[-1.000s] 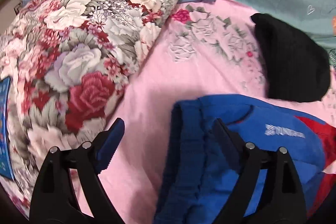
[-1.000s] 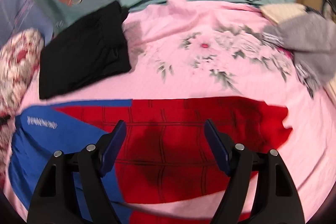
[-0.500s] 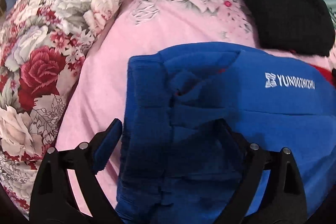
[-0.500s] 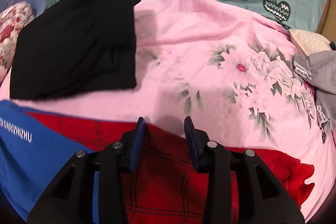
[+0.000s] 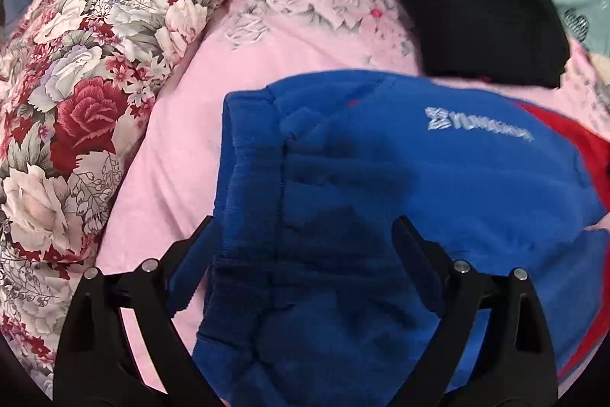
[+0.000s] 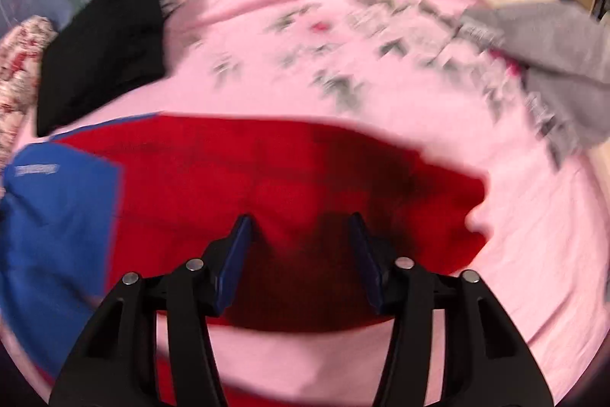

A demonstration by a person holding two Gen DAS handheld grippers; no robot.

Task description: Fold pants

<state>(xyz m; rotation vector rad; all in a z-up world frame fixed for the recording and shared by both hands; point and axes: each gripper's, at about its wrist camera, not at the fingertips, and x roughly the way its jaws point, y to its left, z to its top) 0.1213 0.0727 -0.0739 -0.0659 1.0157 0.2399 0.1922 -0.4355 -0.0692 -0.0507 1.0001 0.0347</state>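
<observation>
Left wrist view: the left tool (image 5: 301, 235) stands with its jaws wide apart, straddling the blue waistband end of the pants (image 5: 381, 185), with no pad pressing the cloth. The pants lie flat on the pink bed sheet (image 5: 183, 124), blue at the waist and red along the legs. In the right wrist view, the right tool (image 6: 301, 231) hangs over the red leg section (image 6: 267, 178); its jaws have just been opening to about half gap, and nothing is clamped between them, though motion blur limits detail. To do this step well, judged from the layout: lower each tool until one pad slides under the fabric edge, pinch all layers together, and lift both ends evenly so the fold line stays straight. Avoid catching the sheet beneath. Count: one pair of pants, two tools, one folded black garment (image 5: 480, 21) just beyond the pants, one floral quilt roll (image 5: 99, 63) to the left, one grey garment (image 6: 549, 63) at the right.
</observation>
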